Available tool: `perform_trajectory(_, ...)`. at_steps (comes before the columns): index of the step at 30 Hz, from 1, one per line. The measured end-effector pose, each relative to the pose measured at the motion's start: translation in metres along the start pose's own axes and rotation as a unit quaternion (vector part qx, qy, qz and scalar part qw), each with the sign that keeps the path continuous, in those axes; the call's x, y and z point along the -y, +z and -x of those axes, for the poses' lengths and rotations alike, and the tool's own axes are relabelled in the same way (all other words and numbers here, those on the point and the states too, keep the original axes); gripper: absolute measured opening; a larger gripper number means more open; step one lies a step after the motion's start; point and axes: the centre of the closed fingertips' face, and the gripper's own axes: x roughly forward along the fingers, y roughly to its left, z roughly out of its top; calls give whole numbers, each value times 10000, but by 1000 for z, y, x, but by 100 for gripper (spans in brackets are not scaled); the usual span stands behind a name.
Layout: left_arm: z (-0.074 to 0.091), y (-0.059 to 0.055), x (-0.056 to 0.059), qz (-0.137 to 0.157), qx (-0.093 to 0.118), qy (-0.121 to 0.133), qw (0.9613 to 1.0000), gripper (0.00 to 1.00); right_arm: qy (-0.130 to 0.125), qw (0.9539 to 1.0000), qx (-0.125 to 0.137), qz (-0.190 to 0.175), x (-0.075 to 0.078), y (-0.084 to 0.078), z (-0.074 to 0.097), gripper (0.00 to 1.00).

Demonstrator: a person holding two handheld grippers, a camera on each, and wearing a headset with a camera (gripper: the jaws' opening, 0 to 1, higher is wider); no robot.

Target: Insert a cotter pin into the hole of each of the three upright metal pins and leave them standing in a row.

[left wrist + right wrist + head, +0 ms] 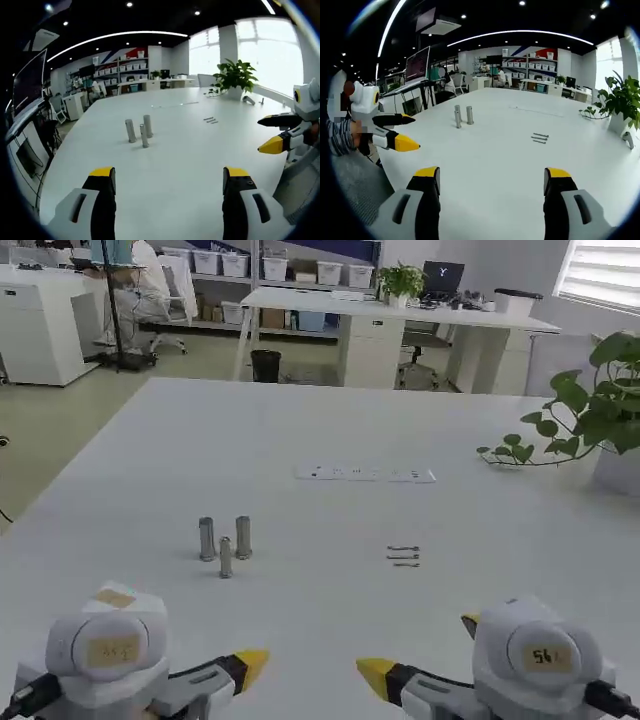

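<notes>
Three upright metal pins (226, 558) are recorded in the head view, clustered on the white table (330, 420), with three cotter pins (403, 556) laid parallel well to their right. A power strip (366, 474) lies beyond them, and a potted plant (585, 410) at the table's right edge.

Left gripper view: the left gripper (169, 175) is held over the near table, jaws spread wide, nothing between them. The upright metal pins stand ahead. The right gripper (267, 133) is seen at the right, jaws parted.

Right gripper view: the right gripper's jaws are likewise spread and empty. The cotter pins lie ahead, the upright metal pins farther left.
</notes>
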Motion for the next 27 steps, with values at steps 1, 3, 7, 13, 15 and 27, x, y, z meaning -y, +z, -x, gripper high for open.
perform_trajectory(1,0,0,0,2,-1,0,10000,85,-4,10000,17,10,0,1,0,84)
perform_trajectory(3,0,-1,0,-3,-37,-4,10000,84,-23,10000,31,32,1,1,0,84)
perform_trajectory(7,0,-1,1,-11,-21,-16,10000,84,-45,10000,30,16,2,1,1,84)
perform_trajectory(13,0,-1,2,-30,-29,-24,10000,84,-62,10000,13,24,3,0,1,84)
perform_trajectory(15,0,-1,2,-20,-23,-30,10000,84,-57,10000,23,16,2,0,1,84)
perform_trajectory(27,0,-1,2,-15,-27,-29,10000,84,-65,10000,-1,15,3,-1,1,84)
